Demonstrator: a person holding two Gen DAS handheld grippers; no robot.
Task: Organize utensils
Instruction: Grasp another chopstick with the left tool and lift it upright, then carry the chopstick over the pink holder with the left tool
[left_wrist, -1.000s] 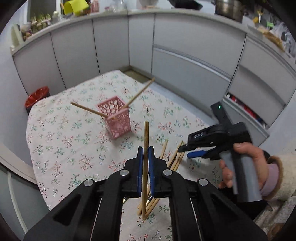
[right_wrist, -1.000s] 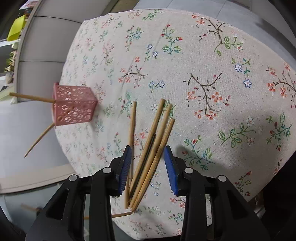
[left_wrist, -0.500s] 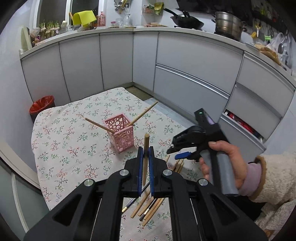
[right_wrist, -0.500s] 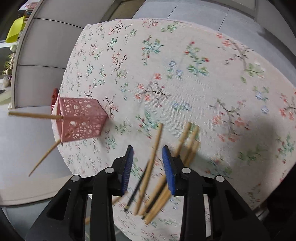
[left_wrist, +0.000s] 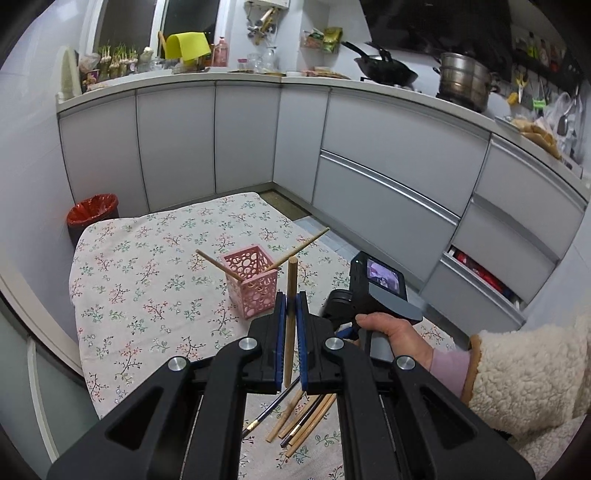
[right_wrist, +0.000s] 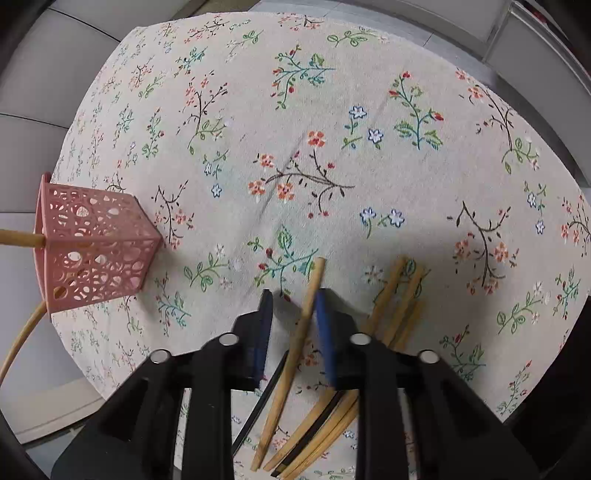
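— Chopstick (left_wrist: 290, 317) stands upright, clenched in the left gripper (left_wrist: 290, 314) above the floral tablecloth (left_wrist: 147, 295) — pink basket (left_wrist: 251, 286) just beyond.

— Right gripper (right_wrist: 293, 314): jaws closing around one chopstick (right_wrist: 303, 317) lying beside the loose bundle (right_wrist: 399, 310).

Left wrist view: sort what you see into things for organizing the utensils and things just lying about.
For the job:
pink holder
chopstick clamped in the left gripper
loose chopsticks on the tablecloth
right gripper, closing around one chopstick

Just about:
red bin
wok
steel pot
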